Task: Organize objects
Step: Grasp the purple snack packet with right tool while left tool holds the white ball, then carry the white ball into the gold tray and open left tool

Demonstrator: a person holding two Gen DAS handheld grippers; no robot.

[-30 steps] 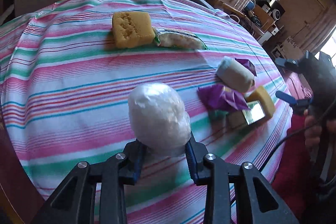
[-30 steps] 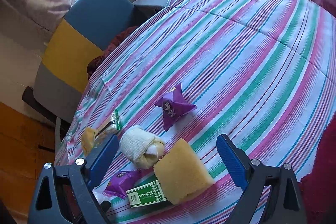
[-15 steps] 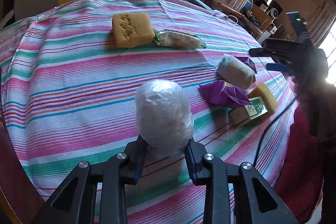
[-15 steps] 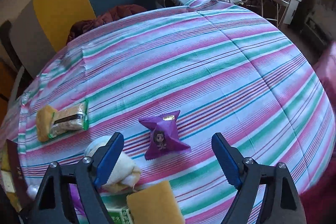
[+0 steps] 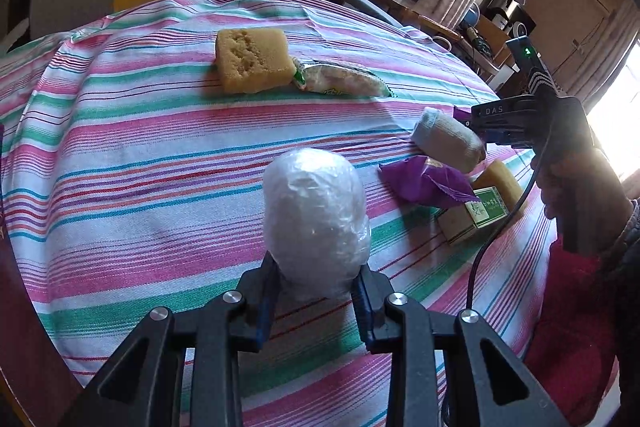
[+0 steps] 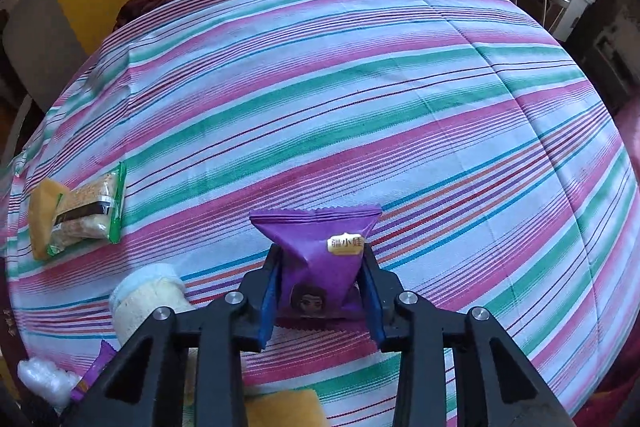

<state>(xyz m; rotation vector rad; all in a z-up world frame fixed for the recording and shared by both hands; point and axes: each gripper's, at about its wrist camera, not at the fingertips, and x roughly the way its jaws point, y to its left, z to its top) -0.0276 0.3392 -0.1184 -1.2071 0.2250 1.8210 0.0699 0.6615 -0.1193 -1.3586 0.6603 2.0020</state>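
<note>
The right gripper (image 6: 320, 281) has just been closing, and its 2 blue pads now pinch the purple snack packet (image 6: 320, 259) by its waist; half a second ago the same packet lay flat on the striped tablecloth (image 6: 400, 99) between jaws standing wide apart. The wrist has also swung down and rolled to line up over it. That reads as a grasp just completed, so the packet seems ready to be lifted and carried to wherever the snacks are being grouped.

The left gripper (image 5: 316, 297) is unchanged: its fingers stay clamped on the base of the white plastic-wrapped bundle (image 5: 316, 219), held upright above the cloth near the table's front edge.

Readable writing is scarce. The purple packet carries a small gold label with 3 Chinese characters (the last 2 look like 小娃) above a cartoon girl's face. In the left view, "DAS" is printed on the right gripper's body (image 5: 508, 119), and a green-and-white carton (image 5: 480, 213) shows Chinese print too small to read. The green-edged biscuit pack (image 6: 86, 211) beside the yellow sponge cake (image 5: 252, 61) has no legible text.
</note>
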